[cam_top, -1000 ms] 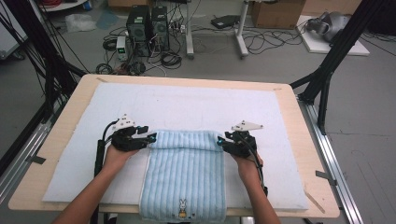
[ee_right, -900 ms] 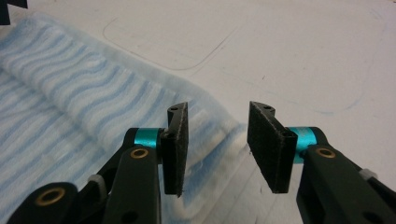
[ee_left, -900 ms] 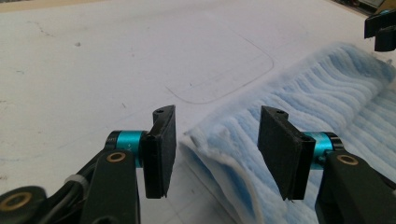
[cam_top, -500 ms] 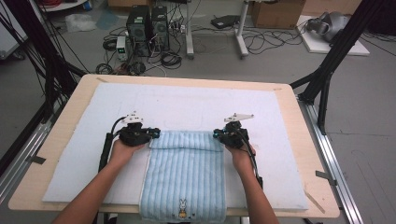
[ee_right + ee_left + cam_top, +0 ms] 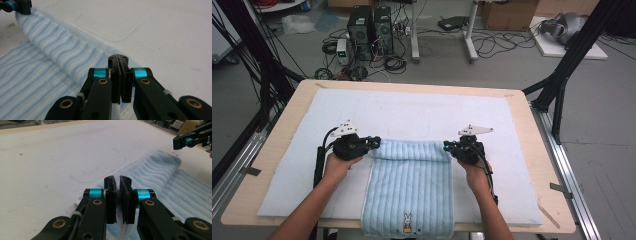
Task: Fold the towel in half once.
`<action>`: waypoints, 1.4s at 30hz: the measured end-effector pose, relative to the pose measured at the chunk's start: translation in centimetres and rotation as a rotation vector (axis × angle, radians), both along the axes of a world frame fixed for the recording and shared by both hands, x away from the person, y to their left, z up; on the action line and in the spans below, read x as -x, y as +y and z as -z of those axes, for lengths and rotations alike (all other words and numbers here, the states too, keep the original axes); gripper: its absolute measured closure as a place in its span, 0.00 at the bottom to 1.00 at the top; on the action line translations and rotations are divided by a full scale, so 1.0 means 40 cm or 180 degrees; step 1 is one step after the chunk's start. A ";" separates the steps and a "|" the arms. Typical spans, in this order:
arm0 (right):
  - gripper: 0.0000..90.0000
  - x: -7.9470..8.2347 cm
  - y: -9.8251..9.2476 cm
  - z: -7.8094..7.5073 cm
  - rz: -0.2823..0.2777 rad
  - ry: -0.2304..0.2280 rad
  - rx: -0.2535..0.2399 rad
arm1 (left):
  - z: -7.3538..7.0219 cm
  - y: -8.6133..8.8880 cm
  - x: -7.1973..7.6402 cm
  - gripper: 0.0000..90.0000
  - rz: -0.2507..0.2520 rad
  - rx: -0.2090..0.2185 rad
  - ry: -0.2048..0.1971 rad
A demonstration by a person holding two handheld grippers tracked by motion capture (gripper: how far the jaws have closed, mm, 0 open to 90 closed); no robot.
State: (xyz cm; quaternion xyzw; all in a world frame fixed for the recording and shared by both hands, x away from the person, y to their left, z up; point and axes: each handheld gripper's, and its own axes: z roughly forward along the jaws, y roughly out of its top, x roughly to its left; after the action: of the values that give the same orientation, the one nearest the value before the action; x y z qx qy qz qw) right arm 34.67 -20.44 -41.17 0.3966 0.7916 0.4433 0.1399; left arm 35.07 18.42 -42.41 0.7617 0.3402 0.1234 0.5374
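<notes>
A light blue striped towel (image 5: pixel 409 185) with a small bunny at its near edge lies lengthwise on the white mat (image 5: pixel 412 110). Its far end is doubled over into a soft fold (image 5: pixel 162 177) (image 5: pixel 50 50). My left gripper (image 5: pixel 374 141) (image 5: pixel 117 178) sits at the fold's left corner. Its jaws have just been closing and now pinch the towel's edge. My right gripper (image 5: pixel 447 146) (image 5: pixel 118 57) is shut on the towel at the fold's right corner. Both point inward, facing each other across the towel.
The mat covers most of a wooden table (image 5: pixel 532 130), and a faint rounded outline (image 5: pixel 100 167) is drawn on it beyond the towel. Black frame legs, computers and cables stand on the floor past the far edge. The towel's near end hangs over the front edge.
Both grippers' jaws went from open to shut at the towel's far corners. The hands edged inward and away, then came back a little. The towel lies as before.
</notes>
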 end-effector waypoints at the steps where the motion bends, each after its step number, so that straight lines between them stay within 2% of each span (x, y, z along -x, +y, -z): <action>1: 0.99 0.008 -0.001 -0.002 -0.0011 -0.0009 -0.0009 | 0.000 0.001 0.007 0.93 0.0009 -0.0010 -0.0009; 9: 0.98 0.028 0.015 -0.006 -0.0078 -0.0123 0.0108 | 0.003 0.007 0.045 0.93 0.0067 -0.0052 -0.0058; 10: 0.86 0.028 0.018 -0.007 -0.0060 -0.0142 0.0139 | 0.005 0.006 0.047 0.93 0.0071 -0.0060 -0.0057; 12: 0.66 0.018 0.023 -0.005 -0.0007 -0.0124 0.0096 | 0.008 0.007 0.049 0.93 0.0065 -0.0064 -0.0050; 14: 0.55 0.006 0.032 -0.004 0.0043 -0.0171 0.0104 | 0.011 0.007 0.049 0.93 0.0068 -0.0077 -0.0050; 15: 0.52 -0.003 0.039 -0.002 0.0026 -0.0156 0.0137 | 0.012 0.006 0.049 0.93 0.0071 -0.0076 -0.0046; 16: 0.51 -0.016 0.049 0.007 -0.0007 -0.0068 0.0194 | 0.012 0.007 0.049 0.93 0.0075 -0.0077 -0.0046; 18: 0.51 -0.031 0.061 0.022 -0.0017 -0.0001 0.0335 | 0.011 0.009 0.049 0.93 0.0071 -0.0066 -0.0055; 19: 0.58 -0.044 0.067 0.038 0.0016 0.0085 0.0406 | 0.011 0.009 0.049 0.93 0.0063 -0.0055 -0.0050; 21: 0.86 -0.054 0.067 0.052 -0.0027 0.0163 0.0452 | 0.012 0.013 0.048 0.93 0.0068 -0.0058 -0.0033; 22: 0.94 -0.054 0.066 0.054 -0.0031 0.0161 0.0449 | 0.012 0.014 0.049 0.93 0.0069 -0.0051 -0.0024; 23: 0.95 -0.050 0.063 0.051 -0.0034 0.0141 0.0426 | 0.013 0.015 0.050 0.93 0.0064 -0.0038 -0.0027; 27: 0.95 -0.019 0.045 0.030 -0.0047 0.0019 0.0297 | 0.024 0.018 0.057 0.93 0.0090 -0.0012 0.0021; 32: 0.95 0.042 0.015 0.016 -0.0169 -0.0084 0.0166 | 0.036 0.011 0.078 0.93 0.0146 0.0013 0.0087; 36: 0.95 0.100 -0.007 0.027 -0.0271 -0.0195 0.0090 | 0.035 0.010 0.097 0.92 0.0185 0.0022 0.0166; 38: 0.95 0.126 -0.013 0.038 -0.0319 -0.0186 0.0077 | 0.034 0.009 0.104 0.91 0.0212 0.0016 0.0234; 40: 0.95 0.149 -0.015 0.051 -0.0401 -0.0127 0.0140 | 0.035 0.012 0.108 0.83 0.0193 0.0061 0.0331; 42: 0.92 0.167 -0.016 0.057 -0.0458 -0.0049 0.0259 | 0.032 0.021 0.104 0.63 0.0045 0.0101 0.0382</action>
State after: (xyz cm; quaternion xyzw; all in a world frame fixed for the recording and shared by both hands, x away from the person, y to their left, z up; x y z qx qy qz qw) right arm 27.98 -21.07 -43.45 0.3292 0.8343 0.4227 0.1298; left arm 30.90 19.26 -43.70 0.7616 0.3683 0.0683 0.5289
